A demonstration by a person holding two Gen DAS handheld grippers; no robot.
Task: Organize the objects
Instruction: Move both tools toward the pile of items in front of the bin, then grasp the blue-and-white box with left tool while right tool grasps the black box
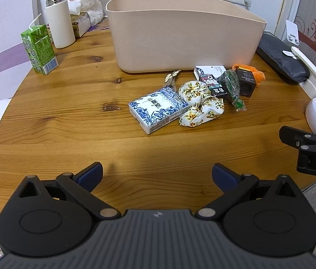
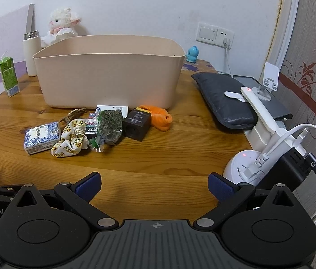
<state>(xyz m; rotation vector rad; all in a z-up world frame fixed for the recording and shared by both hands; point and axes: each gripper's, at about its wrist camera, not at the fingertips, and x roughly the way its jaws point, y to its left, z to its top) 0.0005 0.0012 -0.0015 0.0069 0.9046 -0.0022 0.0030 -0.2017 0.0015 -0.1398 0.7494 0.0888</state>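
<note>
1. Both handheld grippers hang above the near edge of a round wooden table, each with its blue-padded jaws spread wide and nothing between them: the left gripper in its own view, the right gripper in the other.

2. The clutter to be sorted lies in a loose row just in front of a beige plastic bin, which stands upright near the back of the table; its inside is hidden from both cameras.

3. From left to right in the right wrist view: a blue-and-white patterned box, a floral scrunchie touching it, a small cartoon-printed pack, a clear packet of dark green dried leaves, a brown cube-shaped box and an orange cloth item. A metal hair clip sits behind the patterned box.

4. The likely opening step is picking one piece for the bin. The patterned box looks the cleanest start for the left gripper: rigid, flat-sided, at the row's open end.

5. Closing across its narrow sides, clear of the scrunchie, should avoid dragging the fabric along.

6. The cube box suits the right gripper; the soft packet leaning on it may shift when it lifts.

7. The bin's wall is tall, so any load needs to clear the rim before release.
</note>
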